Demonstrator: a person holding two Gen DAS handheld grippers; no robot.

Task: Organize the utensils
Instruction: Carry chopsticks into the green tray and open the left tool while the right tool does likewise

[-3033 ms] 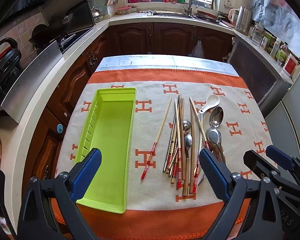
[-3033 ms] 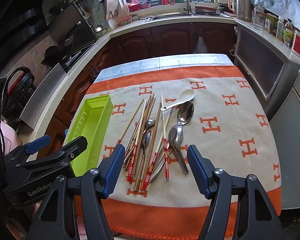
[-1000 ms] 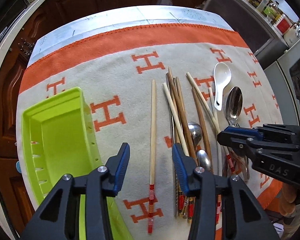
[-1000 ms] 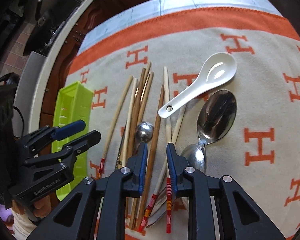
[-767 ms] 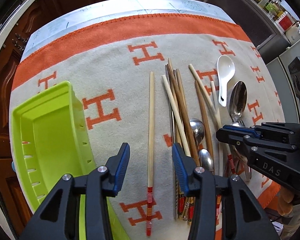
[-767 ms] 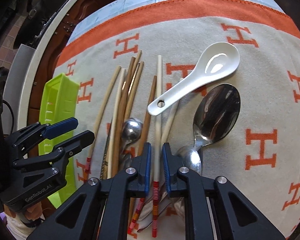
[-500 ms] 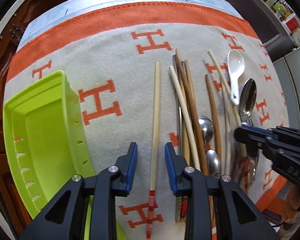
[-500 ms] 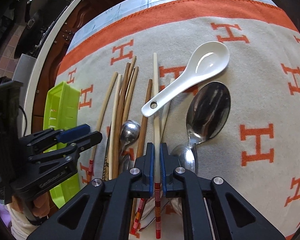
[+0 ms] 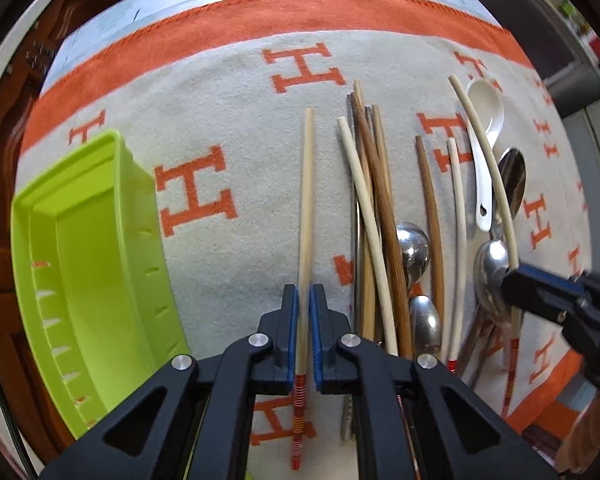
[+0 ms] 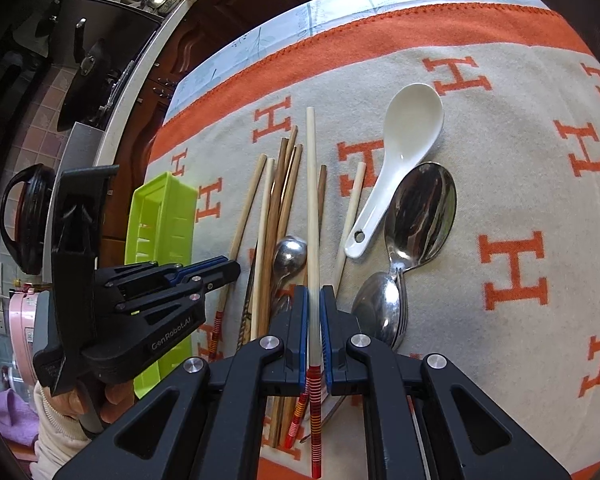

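The left gripper (image 9: 304, 332) has just squeezed its jaws shut on a lone chopstick (image 9: 306, 208) lying right of the green tray (image 9: 88, 264). The right gripper (image 10: 314, 332) is closed on another chopstick (image 10: 312, 200) from the pile of spoons and sticks (image 10: 284, 216). Both sticks look ready to lift into the tray.

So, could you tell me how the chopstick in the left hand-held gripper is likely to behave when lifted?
The pale chopstick is thin and straight, so probably stiff and light. The left hand-held gripper pinches it near the striped end, so the long tip may droop.
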